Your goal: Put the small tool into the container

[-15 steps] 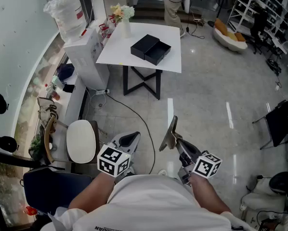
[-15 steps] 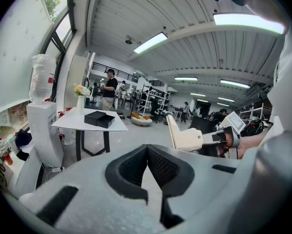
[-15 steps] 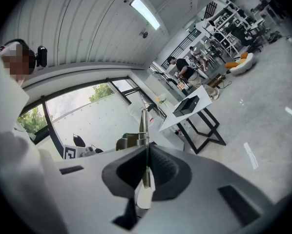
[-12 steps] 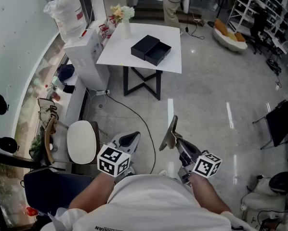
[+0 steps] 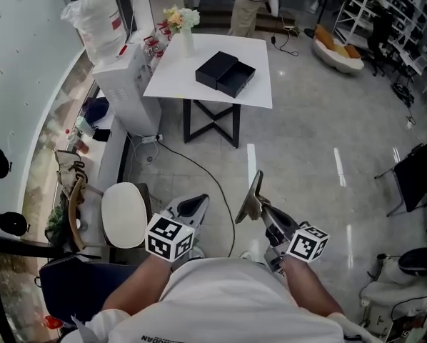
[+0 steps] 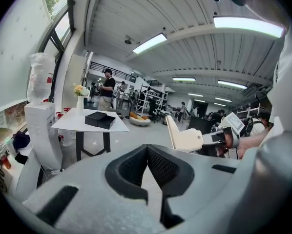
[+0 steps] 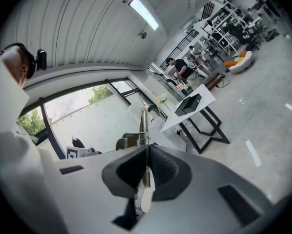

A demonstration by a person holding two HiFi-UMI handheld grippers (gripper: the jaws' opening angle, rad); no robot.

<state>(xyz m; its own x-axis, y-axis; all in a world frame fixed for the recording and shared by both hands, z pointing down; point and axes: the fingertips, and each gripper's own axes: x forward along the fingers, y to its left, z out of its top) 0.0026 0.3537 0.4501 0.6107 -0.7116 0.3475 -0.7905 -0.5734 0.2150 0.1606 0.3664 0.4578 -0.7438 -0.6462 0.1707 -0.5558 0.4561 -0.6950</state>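
My right gripper (image 5: 263,209) is shut on the small tool (image 5: 251,197), a cream flat-bladed scraper that sticks up and forward from its jaws. In the right gripper view the tool (image 7: 143,130) shows edge-on between the pads of the right gripper (image 7: 147,150). In the left gripper view it (image 6: 184,137) appears at the right. My left gripper (image 5: 196,204) is held beside it near my body, and its pads meet with nothing between them (image 6: 147,152). The container, an open black box (image 5: 225,72), lies on a white table (image 5: 249,95) some way ahead of both grippers.
A vase of flowers (image 5: 183,27) stands at the table's far left corner. A white water dispenser (image 5: 124,77) is left of the table, with a cable (image 5: 199,170) running across the floor. A round white stool (image 5: 124,215) stands left of me. A person (image 5: 243,6) stands beyond the table.
Both grippers stay where they were, and the tool is still held. The head view has shifted slightly, and the person behind the table has moved a little left.
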